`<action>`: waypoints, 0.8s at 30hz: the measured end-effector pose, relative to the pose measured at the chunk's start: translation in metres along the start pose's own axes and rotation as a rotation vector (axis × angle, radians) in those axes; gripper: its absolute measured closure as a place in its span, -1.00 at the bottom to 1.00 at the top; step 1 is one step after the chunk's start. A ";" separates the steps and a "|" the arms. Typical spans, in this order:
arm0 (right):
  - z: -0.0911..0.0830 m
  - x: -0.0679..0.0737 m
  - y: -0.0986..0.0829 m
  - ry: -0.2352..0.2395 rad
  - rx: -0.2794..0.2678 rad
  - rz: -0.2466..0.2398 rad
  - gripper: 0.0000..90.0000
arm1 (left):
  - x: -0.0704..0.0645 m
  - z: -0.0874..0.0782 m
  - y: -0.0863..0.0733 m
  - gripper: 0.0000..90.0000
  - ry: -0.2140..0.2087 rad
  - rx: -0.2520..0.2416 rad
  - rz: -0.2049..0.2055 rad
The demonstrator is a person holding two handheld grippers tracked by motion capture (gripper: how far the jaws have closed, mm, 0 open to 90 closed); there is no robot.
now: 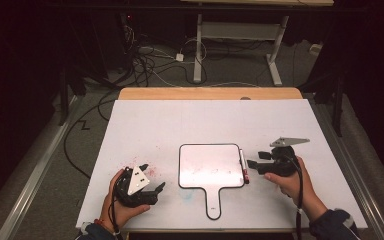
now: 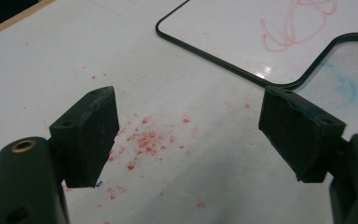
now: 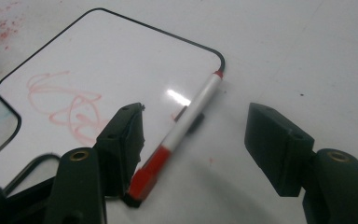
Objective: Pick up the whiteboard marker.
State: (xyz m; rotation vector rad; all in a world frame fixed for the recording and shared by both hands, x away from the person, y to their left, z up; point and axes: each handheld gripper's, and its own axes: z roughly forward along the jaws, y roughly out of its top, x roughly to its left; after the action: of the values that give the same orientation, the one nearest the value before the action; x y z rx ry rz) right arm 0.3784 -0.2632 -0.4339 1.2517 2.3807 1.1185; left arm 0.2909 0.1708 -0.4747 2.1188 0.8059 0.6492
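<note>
A small paddle-shaped whiteboard (image 1: 211,165) with a black rim and a handle lies in the middle of the white table; faint red scribbles (image 3: 70,109) mark it. A white marker with a red cap (image 3: 177,133) lies along the board's right edge (image 1: 243,167). My right gripper (image 1: 254,160) stands open just right of the marker, which lies between its jaws without touching them (image 3: 196,144). My left gripper (image 1: 156,187) is open at the front left, above red smudges (image 2: 144,140) on the table, with nothing between its jaws (image 2: 189,135).
The white table surface (image 1: 180,120) ends in a wooden strip (image 1: 210,93) at the back. A faint blue smear (image 2: 349,86) lies beside the board's handle. Beyond the table are cables on the floor (image 1: 150,60) and a white desk frame (image 1: 240,35).
</note>
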 end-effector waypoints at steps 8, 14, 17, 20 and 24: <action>0.050 -0.018 0.013 0.043 0.118 0.102 0.04 | 0.000 0.000 -0.001 -0.57 -0.002 0.003 -0.001; 0.057 -0.018 0.015 0.060 0.107 0.107 0.53 | -0.001 0.001 0.000 -0.57 -0.004 0.016 0.009; 0.056 -0.018 0.014 0.097 0.108 0.105 0.67 | -0.003 0.002 -0.001 -0.57 -0.015 0.028 0.016; 0.055 -0.012 0.016 0.077 0.115 0.070 0.80 | -0.004 0.003 0.000 -0.57 -0.021 0.033 0.024; 0.054 -0.010 0.016 0.072 0.113 0.060 0.81 | -0.004 0.003 0.000 -0.57 -0.022 0.026 0.032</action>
State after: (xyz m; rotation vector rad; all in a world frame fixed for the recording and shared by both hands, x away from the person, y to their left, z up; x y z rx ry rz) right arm 0.4225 -0.2374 -0.4608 1.3490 2.5070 1.0762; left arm 0.2904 0.1663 -0.4771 2.1622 0.7736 0.6350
